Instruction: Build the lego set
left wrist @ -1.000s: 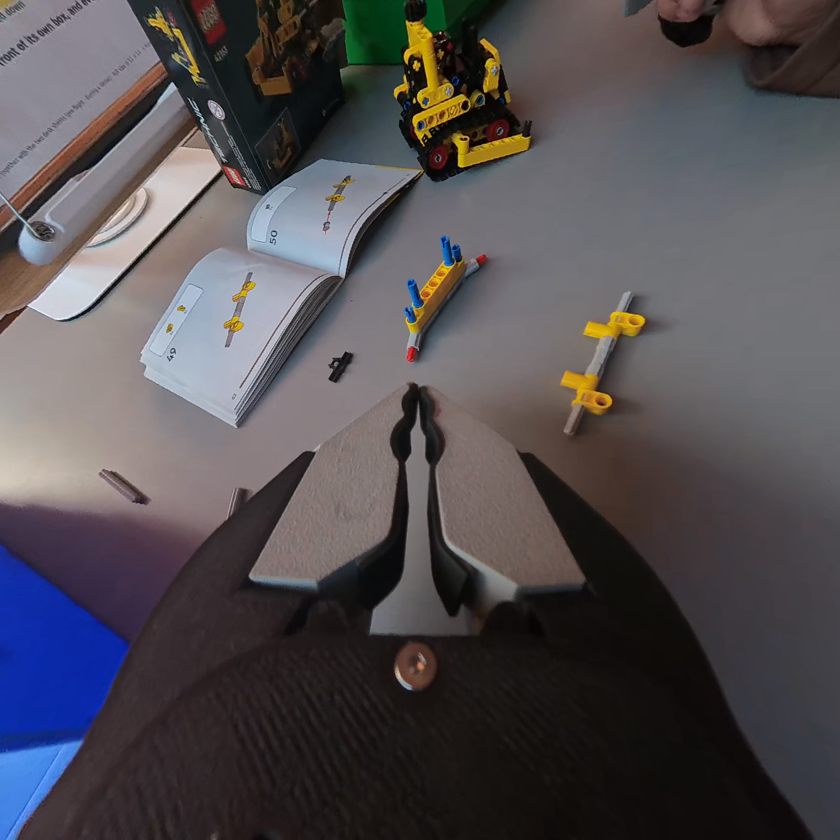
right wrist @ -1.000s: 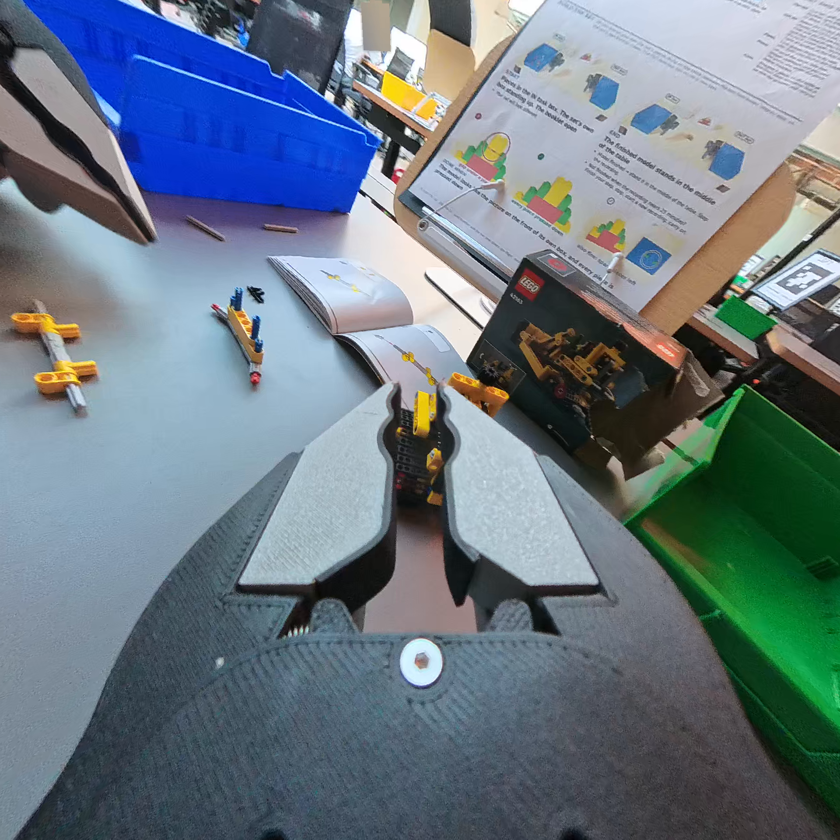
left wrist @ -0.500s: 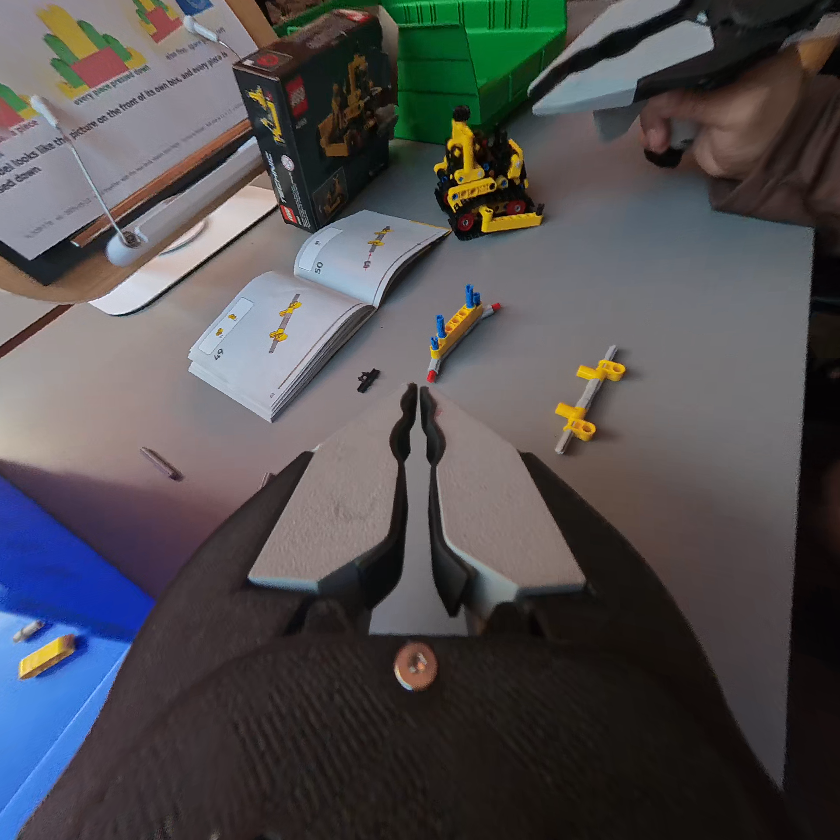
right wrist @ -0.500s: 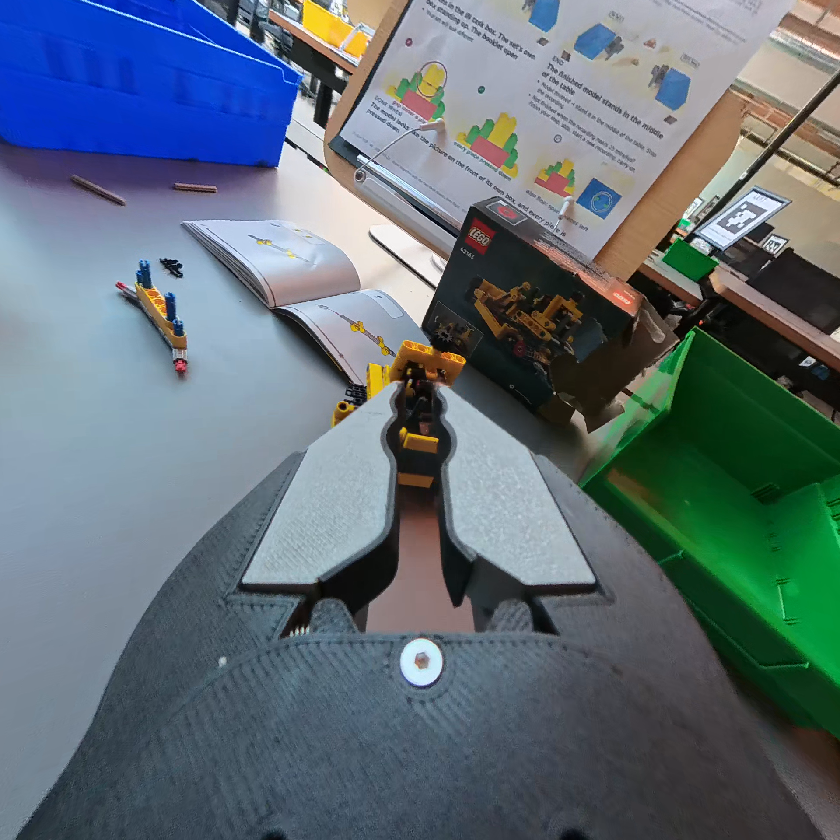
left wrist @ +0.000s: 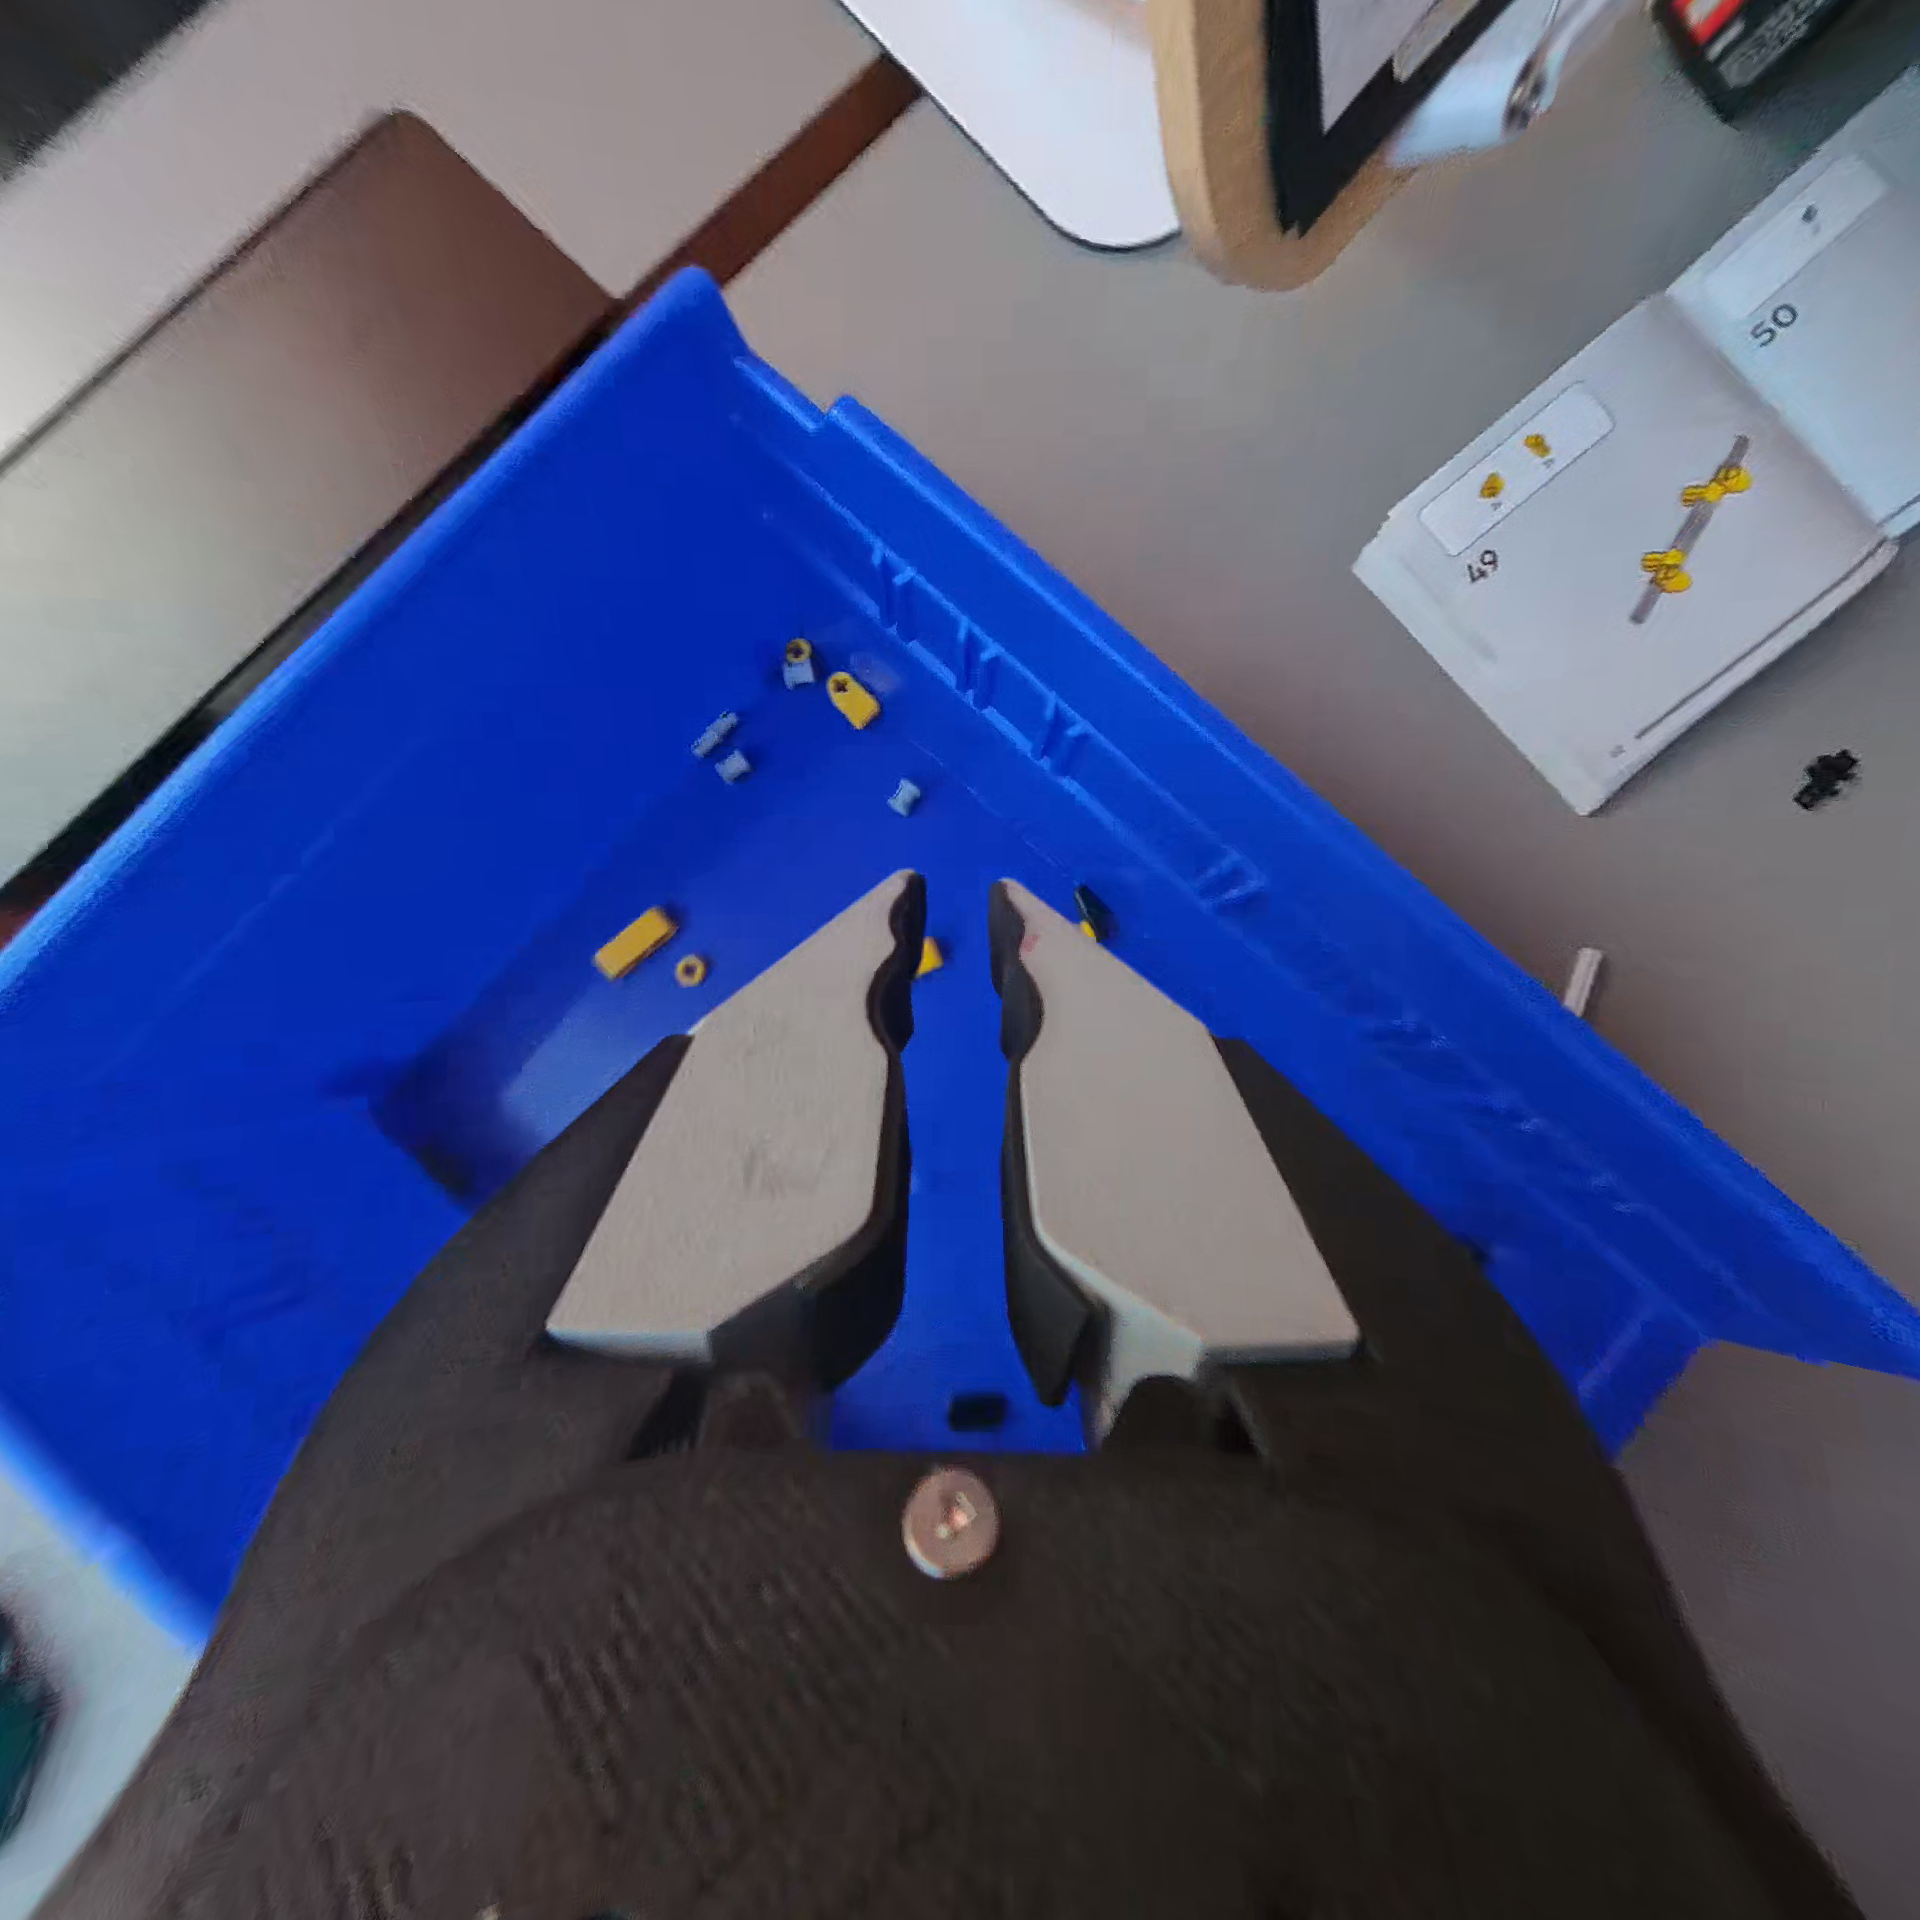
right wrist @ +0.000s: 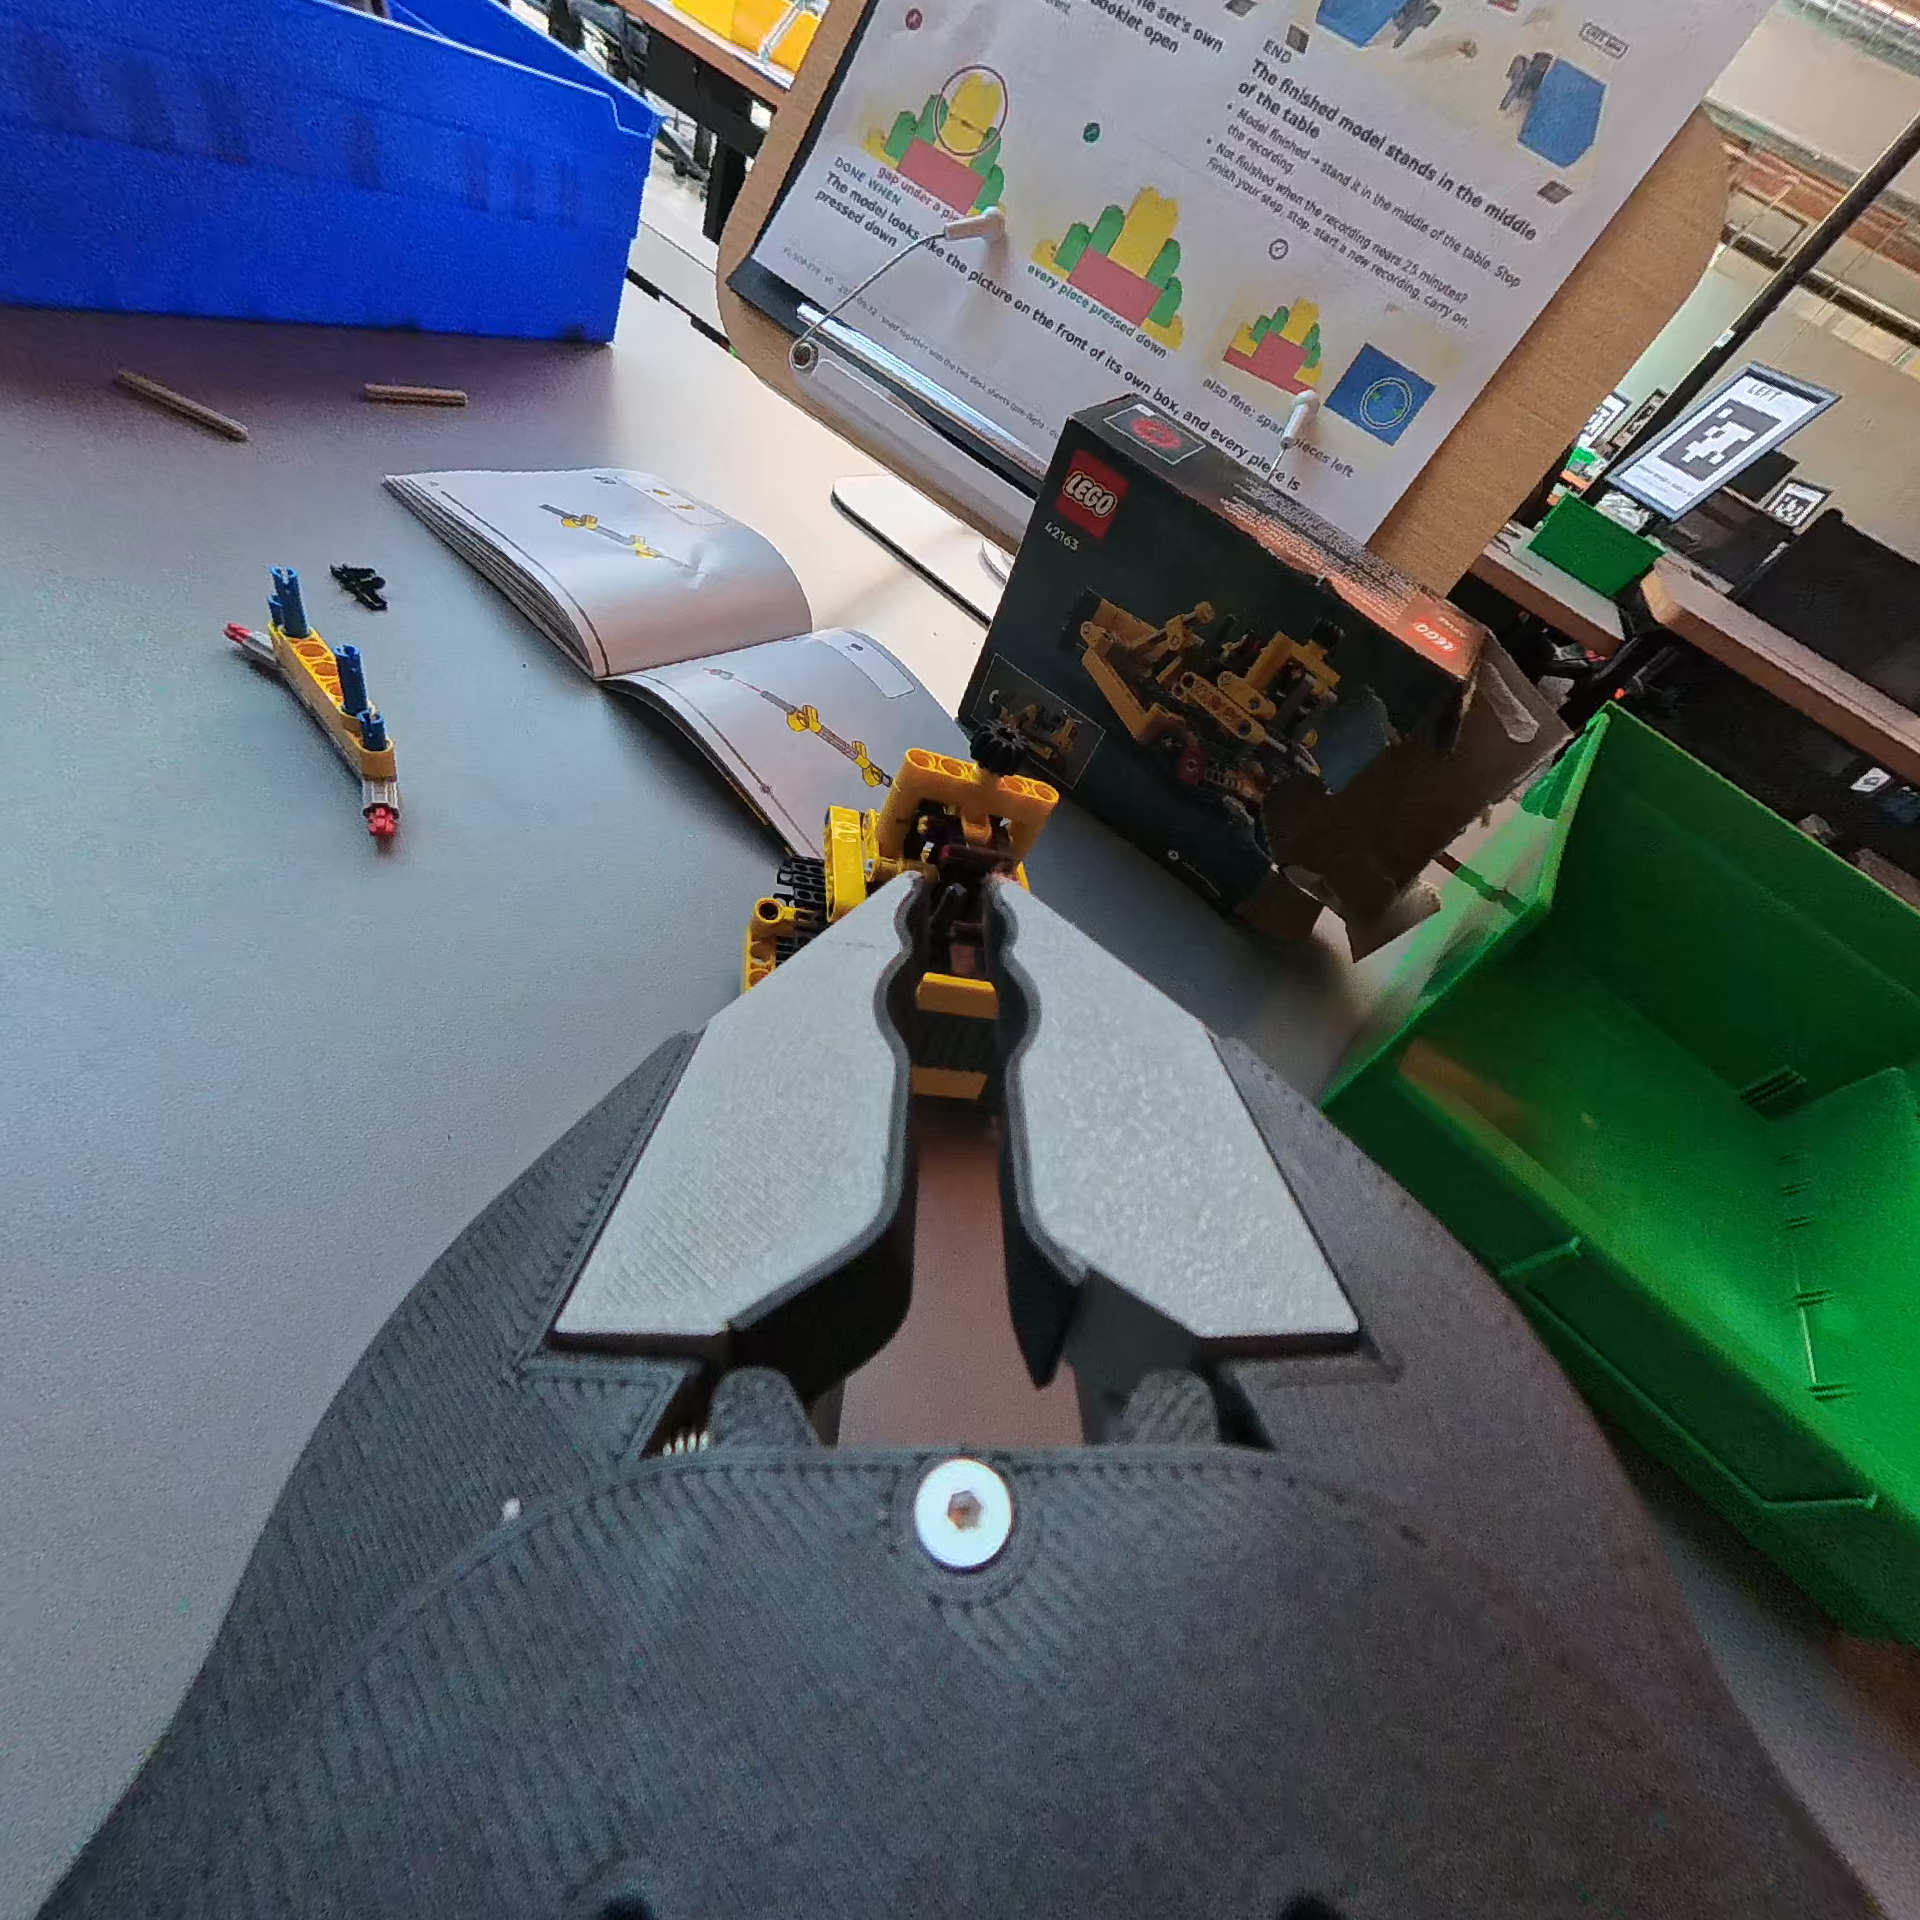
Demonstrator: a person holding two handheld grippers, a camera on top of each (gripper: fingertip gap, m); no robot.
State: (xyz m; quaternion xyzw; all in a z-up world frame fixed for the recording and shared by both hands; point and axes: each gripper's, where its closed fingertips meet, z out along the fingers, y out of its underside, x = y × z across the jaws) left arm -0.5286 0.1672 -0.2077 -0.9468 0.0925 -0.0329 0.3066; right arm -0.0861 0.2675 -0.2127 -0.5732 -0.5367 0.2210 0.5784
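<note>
In the left wrist view my left gripper [left wrist: 951,899] hangs open and empty over the blue bin [left wrist: 1299,935], its jaws a small gap apart. On the bin floor lie several small loose pieces: a yellow connector [left wrist: 852,698], a yellow beam [left wrist: 634,942] and grey bushes [left wrist: 732,766]. In the right wrist view my right gripper [right wrist: 951,894] is slightly open just above the yellow and black bulldozer model [right wrist: 935,800], which shows between and beyond its fingertips. A yellow beam with blue pins [right wrist: 327,681] lies on the table to the left.
The open instruction booklet [right wrist: 644,561] also shows in the left wrist view [left wrist: 1621,582], with a black pin [right wrist: 358,585] near it. The set's box [right wrist: 1226,665] and an instruction board [right wrist: 1195,208] stand behind. A green bin [right wrist: 1662,1143] is at right. Two brown axles [right wrist: 182,405] lie near the blue bin. The gap from one gripper's tips to the other's is roughly 45 cm. Measured from the fingertips, the yellow connector [left wrist: 852,698] is 10 cm or so from the left gripper and 45 cm from the right.
My left gripper swung left from the table to over the blue bin and its jaws opened a little. My right gripper moved in closer over the bulldozer model.
</note>
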